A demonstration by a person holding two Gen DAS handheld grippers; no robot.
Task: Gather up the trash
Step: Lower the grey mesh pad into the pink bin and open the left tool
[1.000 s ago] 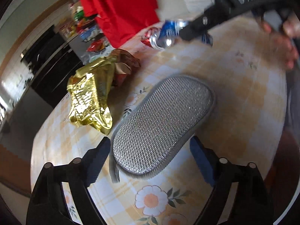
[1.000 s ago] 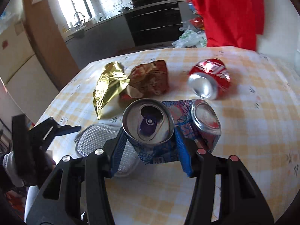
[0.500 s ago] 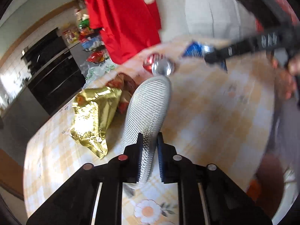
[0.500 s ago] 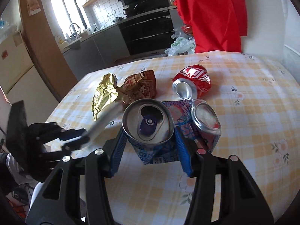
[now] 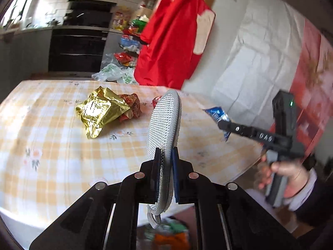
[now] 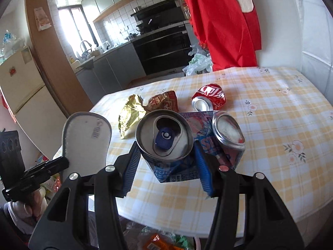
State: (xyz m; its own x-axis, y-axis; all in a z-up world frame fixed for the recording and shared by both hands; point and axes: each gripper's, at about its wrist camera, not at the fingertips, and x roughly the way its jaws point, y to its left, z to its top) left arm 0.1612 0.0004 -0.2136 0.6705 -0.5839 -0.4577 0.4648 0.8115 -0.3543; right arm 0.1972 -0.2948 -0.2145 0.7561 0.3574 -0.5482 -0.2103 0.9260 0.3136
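My left gripper [image 5: 165, 153] pinches a grey mesh insole-shaped pad [image 5: 164, 120] by one end and holds it on edge above the checked table [image 5: 52, 156]; its jaws are still closing on it. The right wrist view shows the pad's pale underside [image 6: 86, 137] at the left. My right gripper [image 6: 166, 148] is shut on a crushed blue can [image 6: 164, 133], held over the table's near edge. On the table lie a gold wrapper [image 5: 100, 110], a crumpled red-brown wrapper [image 6: 164, 103] and a crushed red can [image 6: 210, 98].
A red cloth [image 5: 172, 41] hangs beyond the table's far side, with plastic bags [image 5: 112, 73] and kitchen units behind. Below the near table edge something holds colourful packaging [image 6: 158, 241]. A person's hand [image 5: 281, 173] grips the right tool.
The left gripper shut on the pad, lifted it off the table and rolled it onto its edge. The right gripper rose and drew back with the blue can.
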